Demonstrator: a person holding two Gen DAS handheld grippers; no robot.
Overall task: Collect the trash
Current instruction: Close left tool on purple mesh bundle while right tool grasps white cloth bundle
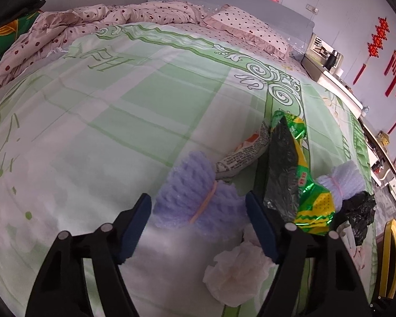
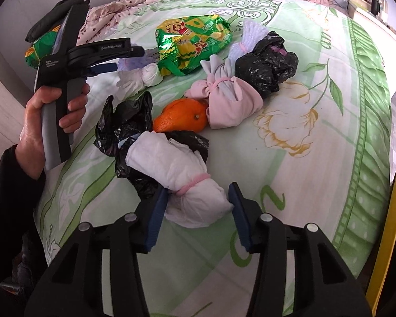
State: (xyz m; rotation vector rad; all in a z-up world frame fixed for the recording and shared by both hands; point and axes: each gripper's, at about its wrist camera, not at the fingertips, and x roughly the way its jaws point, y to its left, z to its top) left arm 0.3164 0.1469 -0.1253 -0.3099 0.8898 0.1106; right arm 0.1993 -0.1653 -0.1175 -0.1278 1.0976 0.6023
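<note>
White bundle [image 2: 187, 185] pinched in right jaws; purple foam [image 1: 198, 195] between open left jaws; orange [image 2: 183, 116] beyond.

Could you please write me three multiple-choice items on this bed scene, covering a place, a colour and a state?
1. The orange lies:
A on a pillow
B against the pink bundle
C inside the snack bag

2. The band round the tissue wad is:
A pink
B blue
C black

3. The foam net is:
A spread flat
B stuffed in a black bag
C bunched and tied

Key:
1 B, the orange touches the pink bundle's lower edge.
2 A, a pink loop pinches the wad.
3 C, an elastic cinches the net's middle.
</note>
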